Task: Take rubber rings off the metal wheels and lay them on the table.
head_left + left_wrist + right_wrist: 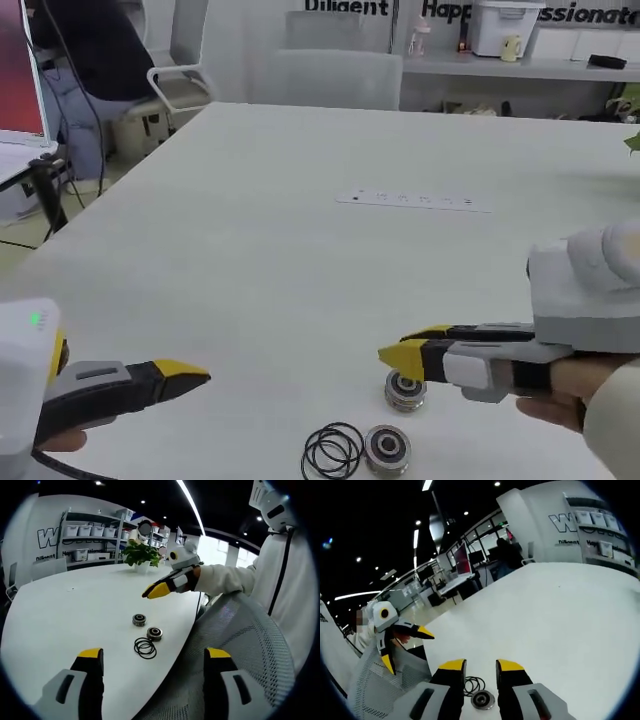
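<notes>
Two metal wheels on the counter (250,250): the near wheel (387,448) sits just beside a pile of loose rubber rings (333,450), and the far wheel (405,390) is just past it. Right tongs (392,347) hover directly above that far wheel, jaws only a crack apart, so that side's closer imo. Left tongs (200,377), spread wide, hang well off on the pile's other side.

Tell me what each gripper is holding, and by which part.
Nothing is held. The left gripper is wide open and empty; the right gripper is slightly open and empty, above a metal wheel.
</notes>
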`<state>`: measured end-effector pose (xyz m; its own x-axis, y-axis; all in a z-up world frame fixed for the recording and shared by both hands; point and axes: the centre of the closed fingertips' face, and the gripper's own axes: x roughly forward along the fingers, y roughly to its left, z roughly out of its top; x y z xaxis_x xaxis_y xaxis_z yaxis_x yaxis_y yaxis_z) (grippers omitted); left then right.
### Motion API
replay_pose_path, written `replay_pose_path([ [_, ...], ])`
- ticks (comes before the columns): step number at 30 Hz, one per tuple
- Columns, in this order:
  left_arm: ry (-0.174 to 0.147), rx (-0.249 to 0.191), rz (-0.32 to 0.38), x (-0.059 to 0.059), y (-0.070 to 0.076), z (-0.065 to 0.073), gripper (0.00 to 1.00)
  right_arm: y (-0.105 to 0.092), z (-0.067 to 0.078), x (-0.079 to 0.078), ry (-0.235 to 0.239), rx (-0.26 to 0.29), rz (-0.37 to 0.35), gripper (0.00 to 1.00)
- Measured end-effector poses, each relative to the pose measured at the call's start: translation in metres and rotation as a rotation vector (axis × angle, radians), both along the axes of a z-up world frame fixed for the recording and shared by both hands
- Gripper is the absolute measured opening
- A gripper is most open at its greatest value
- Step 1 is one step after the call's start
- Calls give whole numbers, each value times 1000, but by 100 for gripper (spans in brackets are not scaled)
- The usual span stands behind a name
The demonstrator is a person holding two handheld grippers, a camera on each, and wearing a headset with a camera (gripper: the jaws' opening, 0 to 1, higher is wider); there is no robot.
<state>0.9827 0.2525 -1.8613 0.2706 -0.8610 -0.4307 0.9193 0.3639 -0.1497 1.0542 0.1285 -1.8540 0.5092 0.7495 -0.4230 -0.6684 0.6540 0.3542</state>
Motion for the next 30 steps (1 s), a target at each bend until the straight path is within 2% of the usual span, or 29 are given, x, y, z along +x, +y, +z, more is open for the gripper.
replay_pose_path([
  [4,2,-8,0,0,0,1,81,-5,16,-5,-20,57,3,30],
  [10,-1,-14,0,0,-1,2,83,-15,31,-19,-62,63,35,39],
  [13,-2,-15,-4,0,-1,2,84,-21,34,-30,-83,41,66,47],
  [17,-6,-11,-3,0,-1,2,84,-36,31,-43,-96,-14,74,53],
  [20,-7,-6,-8,-1,-1,1,84,-45,27,-51,-101,-28,75,58],
  [23,-7,-5,-11,-1,-1,1,84,-56,20,-61,-106,-65,72,61],
  [30,-1,-26,-3,-1,-1,3,86,-76,-2,-78,-62,-115,33,66],
])
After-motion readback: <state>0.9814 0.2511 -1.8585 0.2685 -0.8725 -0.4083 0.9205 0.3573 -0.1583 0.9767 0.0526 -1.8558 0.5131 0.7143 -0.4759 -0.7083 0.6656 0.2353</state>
